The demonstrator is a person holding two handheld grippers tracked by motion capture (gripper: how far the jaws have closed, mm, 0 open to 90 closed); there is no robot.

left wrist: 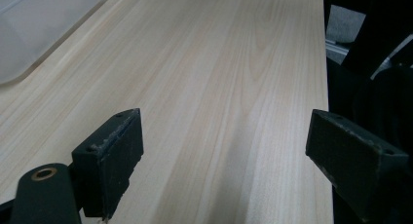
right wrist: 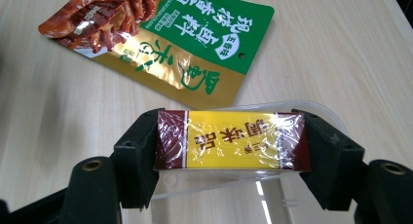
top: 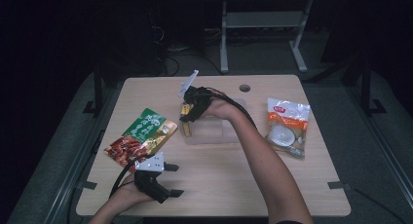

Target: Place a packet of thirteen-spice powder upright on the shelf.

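Left gripper [top: 168,180] sits nearest me at the near left of the surface [top: 219,185], jaws spread wide with nothing between them, only bare wood ahead in the left gripper view [left wrist: 221,151]. I'd leave it parked there; it isn't needed for this step.

Right gripper [top: 187,121] is further out, over the near left corner of the clear plastic tray [top: 229,129], clamped on the snack bar [right wrist: 231,140], a yellow and maroon wrapped block. In the right gripper view the pads press on both short ends of the bar, wrapper crinkled a bit at the right end, and the tray rim [right wrist: 331,114] curves just behind and below it.

My read: step in hand is setting the bar into the tray. To do it well I'd carry it a little further in past the rim so the whole bar is over the tray floor, keep it level, lower till it rests, and only then let the jaws part. Releasing over the rim could tip it out onto the surface.

Just beyond the tray's left side lies the green pouch [right wrist: 160,44], flat, apart from the bar. Far right of the surface lies the orange and white bag [top: 288,126], well apart.
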